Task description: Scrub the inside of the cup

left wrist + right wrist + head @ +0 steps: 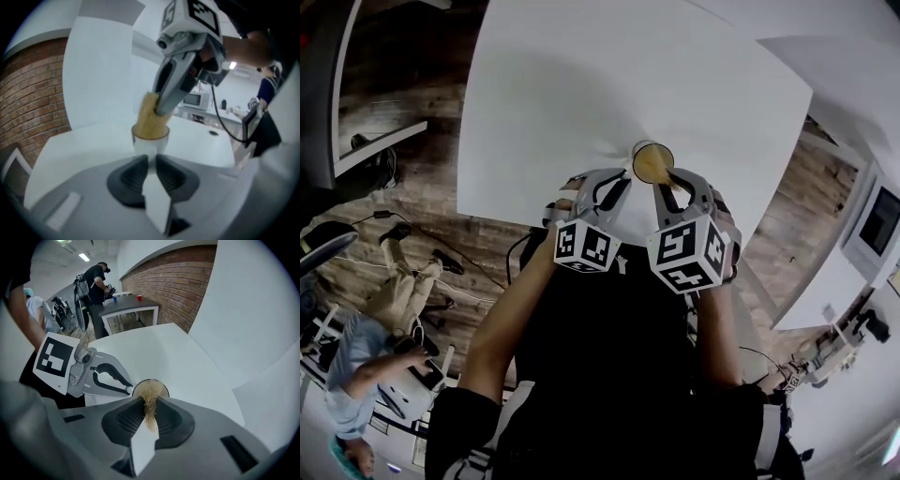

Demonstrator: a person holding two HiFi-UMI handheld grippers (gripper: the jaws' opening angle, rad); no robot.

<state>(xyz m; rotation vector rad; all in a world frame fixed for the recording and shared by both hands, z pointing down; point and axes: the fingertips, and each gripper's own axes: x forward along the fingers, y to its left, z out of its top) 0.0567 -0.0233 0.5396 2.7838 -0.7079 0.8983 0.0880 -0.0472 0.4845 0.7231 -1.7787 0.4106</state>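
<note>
Cup (149, 144) pinched in left tool (152, 161), scrubber (150, 119) stuffed inside.

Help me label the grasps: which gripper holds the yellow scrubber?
The right gripper: its jaws pinch the fibrous scrubber that dips into the cup, while the left gripper grips the cup itself.

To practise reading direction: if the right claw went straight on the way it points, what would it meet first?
The cup, probably its inside: the fibrous scrubber held in the right claw reaches into it.
</note>
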